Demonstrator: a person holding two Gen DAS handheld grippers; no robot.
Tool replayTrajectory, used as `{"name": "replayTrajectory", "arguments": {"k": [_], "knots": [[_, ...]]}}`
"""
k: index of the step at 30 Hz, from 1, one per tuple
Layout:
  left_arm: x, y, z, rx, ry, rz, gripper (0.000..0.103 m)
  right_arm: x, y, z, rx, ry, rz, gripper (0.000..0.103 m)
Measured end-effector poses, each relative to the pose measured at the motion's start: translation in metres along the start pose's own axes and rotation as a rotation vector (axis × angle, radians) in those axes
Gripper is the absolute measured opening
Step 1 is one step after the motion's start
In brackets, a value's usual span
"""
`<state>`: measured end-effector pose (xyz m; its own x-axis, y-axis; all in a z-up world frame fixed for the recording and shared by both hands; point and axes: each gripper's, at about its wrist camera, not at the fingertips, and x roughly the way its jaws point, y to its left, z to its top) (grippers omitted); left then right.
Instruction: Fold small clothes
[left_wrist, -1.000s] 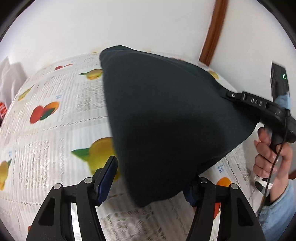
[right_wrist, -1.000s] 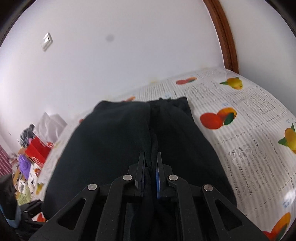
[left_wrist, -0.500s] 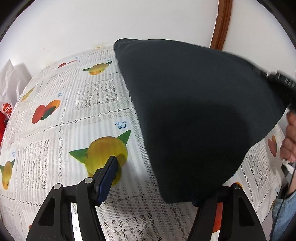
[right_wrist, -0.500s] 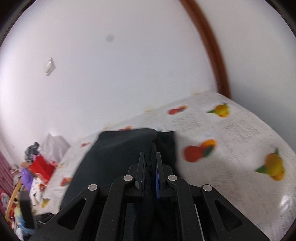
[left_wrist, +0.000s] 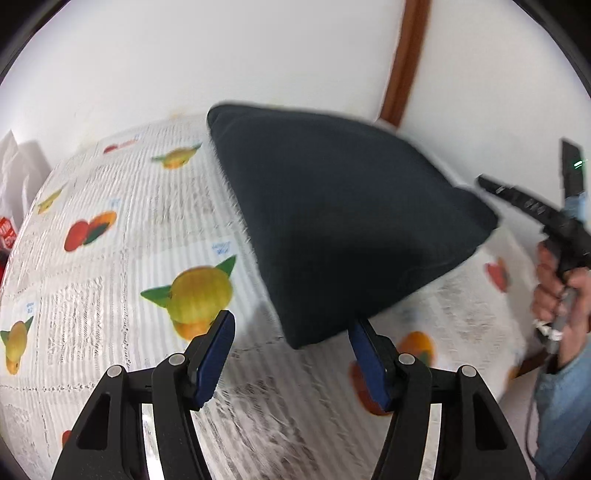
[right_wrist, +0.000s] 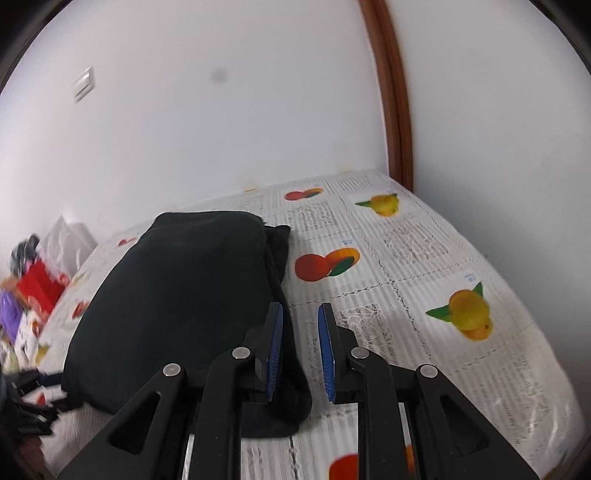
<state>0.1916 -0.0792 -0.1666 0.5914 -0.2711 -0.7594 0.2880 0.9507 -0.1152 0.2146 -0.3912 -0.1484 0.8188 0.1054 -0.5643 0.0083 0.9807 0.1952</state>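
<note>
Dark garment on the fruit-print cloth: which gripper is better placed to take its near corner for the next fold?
Probably the left. The left gripper stands open with the dark garment's near corner between its fingers. The right gripper, whose jaws have just been opening, holds nothing and sits beside the garment's edge.

left gripper (left_wrist: 291, 347) fingers spread apart; right gripper (right_wrist: 300, 347) fingers have just been opening, nothing between them.
</note>
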Motion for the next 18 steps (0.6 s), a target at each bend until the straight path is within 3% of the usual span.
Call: {"name": "replayTrajectory", "arguments": {"k": [4, 7, 12, 14, 18], "knots": [[-0.008, -0.004, 0.021, 0.008, -0.057, 0.016, 0.062, 0.002, 0.002, 0.002, 0.014, 0.026, -0.009, 0.02], [0.008, 0.003, 0.04, -0.01, -0.044, 0.093, 0.062, 0.003, 0.005, 0.01, 0.024, 0.054, 0.001, 0.022], [0.04, 0.006, 0.042, -0.004, 0.038, 0.045, 0.064, 0.01, 0.021, 0.034, -0.038, 0.063, -0.003, 0.042], [0.055, 0.001, 0.037, 0.041, 0.092, 0.025, 0.065, 0.02, 0.031, 0.046, -0.072, 0.072, -0.015, 0.043], [0.039, 0.012, 0.049, 0.031, 0.064, -0.03, 0.064, 0.054, 0.048, 0.07, -0.123, 0.117, -0.011, 0.045]]}}
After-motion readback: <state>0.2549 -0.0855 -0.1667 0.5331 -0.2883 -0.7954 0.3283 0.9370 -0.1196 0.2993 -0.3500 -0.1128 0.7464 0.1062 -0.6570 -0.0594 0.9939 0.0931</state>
